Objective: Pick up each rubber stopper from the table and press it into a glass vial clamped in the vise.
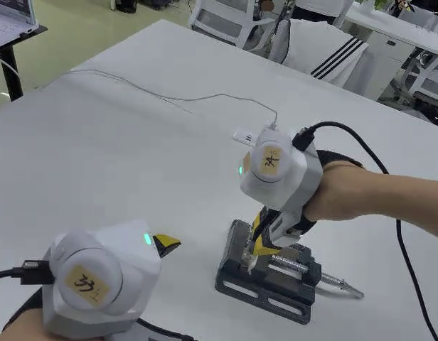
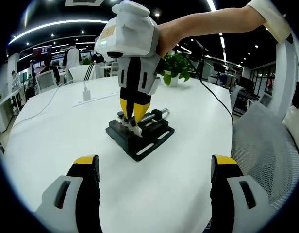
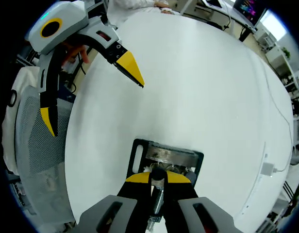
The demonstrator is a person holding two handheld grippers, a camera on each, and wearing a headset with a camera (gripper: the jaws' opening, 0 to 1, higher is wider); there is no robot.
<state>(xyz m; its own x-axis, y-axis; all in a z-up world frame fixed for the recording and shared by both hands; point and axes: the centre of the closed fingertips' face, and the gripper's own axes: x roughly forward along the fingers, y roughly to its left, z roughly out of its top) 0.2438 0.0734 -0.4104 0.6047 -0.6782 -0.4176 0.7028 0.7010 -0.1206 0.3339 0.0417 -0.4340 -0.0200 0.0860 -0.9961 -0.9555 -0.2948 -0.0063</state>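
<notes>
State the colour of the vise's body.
The metal bench vise is black; clearest in the left gripper view.

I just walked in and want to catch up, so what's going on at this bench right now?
A person is working with a handheld gripper in each hand. The right gripper points down over the black vise on the white table, its jaws closed on a small dark stopper right above the vise's clamp. The left gripper hovers off to the side over the table, jaws open and holding nothing.
</notes>
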